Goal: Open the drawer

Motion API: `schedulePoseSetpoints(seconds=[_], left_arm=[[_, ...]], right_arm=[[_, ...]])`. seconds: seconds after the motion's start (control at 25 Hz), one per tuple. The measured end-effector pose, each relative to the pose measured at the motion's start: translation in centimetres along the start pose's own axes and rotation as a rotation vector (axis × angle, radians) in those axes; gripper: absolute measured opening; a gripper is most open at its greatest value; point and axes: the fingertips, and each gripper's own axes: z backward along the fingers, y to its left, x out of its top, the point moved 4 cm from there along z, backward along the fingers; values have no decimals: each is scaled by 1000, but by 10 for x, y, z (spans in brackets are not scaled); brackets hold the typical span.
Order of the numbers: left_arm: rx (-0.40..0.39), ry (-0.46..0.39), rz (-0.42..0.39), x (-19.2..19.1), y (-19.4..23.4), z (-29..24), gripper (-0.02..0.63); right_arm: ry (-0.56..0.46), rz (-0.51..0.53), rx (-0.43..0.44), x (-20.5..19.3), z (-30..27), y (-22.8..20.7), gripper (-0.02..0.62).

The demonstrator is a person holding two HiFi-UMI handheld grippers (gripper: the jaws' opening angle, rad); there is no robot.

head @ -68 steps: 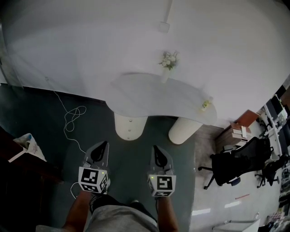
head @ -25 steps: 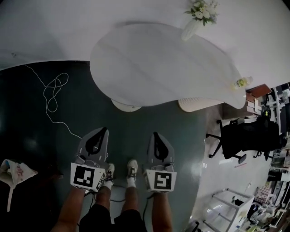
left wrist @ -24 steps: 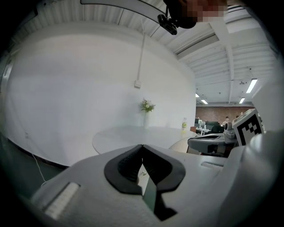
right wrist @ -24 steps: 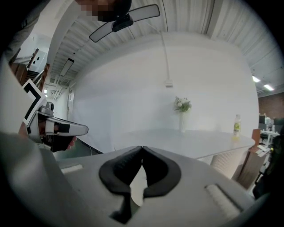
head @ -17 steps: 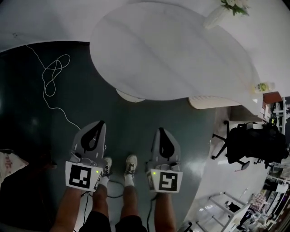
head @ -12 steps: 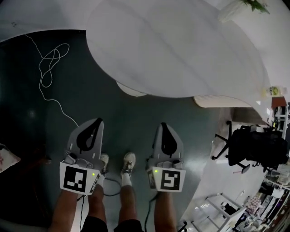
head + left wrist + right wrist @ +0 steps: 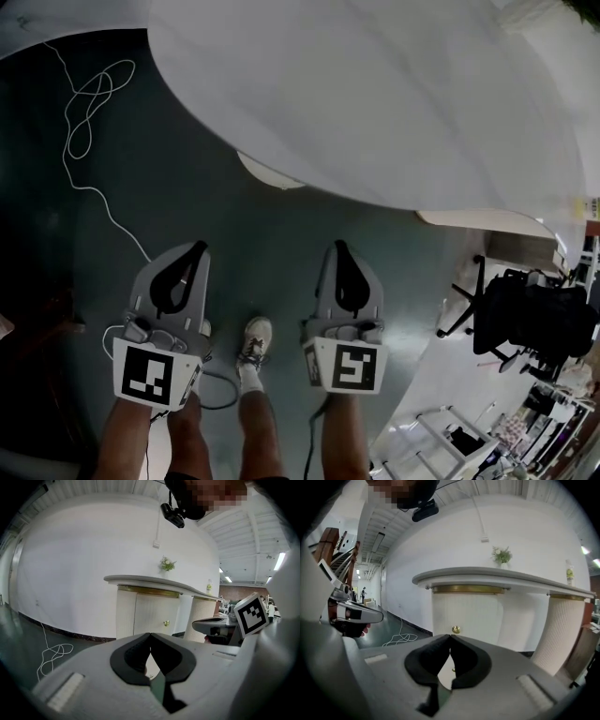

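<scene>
I hold both grippers low in front of me, side by side, in the lower half of the head view. The left gripper (image 7: 198, 247) sits lower left and the right gripper (image 7: 337, 246) just right of centre. Each carries its marker cube nearest my arms. In the left gripper view the dark pads meet at their tips with nothing between them. The right gripper view shows the same: jaws pressed together and empty. Neither gripper touches anything.

The drawer (image 7: 465, 609) is the ribbed cream front of a rounded pedestal (image 7: 266, 173), just under a gold band. Its small brass knob (image 7: 456, 629) sits at the middle of the right gripper view, just above my closed tips in the picture and well apart from them. In the left gripper view the same front lies a little right of centre. It looks shut, flush with the pedestal.

The pedestal holds up a broad white tabletop (image 7: 394, 103) that fills the upper right of the head view. A second ribbed pedestal (image 7: 555, 630) stands at the right of the right gripper view. On the tabletop are a vase of flowers (image 7: 500, 555) and a small bottle (image 7: 569, 572).

Below me, the floor (image 7: 187, 178) is dark green, with a white cable (image 7: 89, 94) looped at the upper left. My shoe (image 7: 253, 337) shows between the grippers, and a black office chair (image 7: 534, 314) stands at the right edge.
</scene>
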Motion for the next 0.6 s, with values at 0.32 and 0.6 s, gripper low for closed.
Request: schedulePoseSetpoints(seconds=[0.32, 0.6], left_arm=[[24, 5, 8, -14, 5, -13, 11], [53, 12, 3, -23, 15, -20, 11]], right_arm=[[20, -15, 9, -13, -37, -8, 3], [43, -1, 13, -11, -70, -14, 105]])
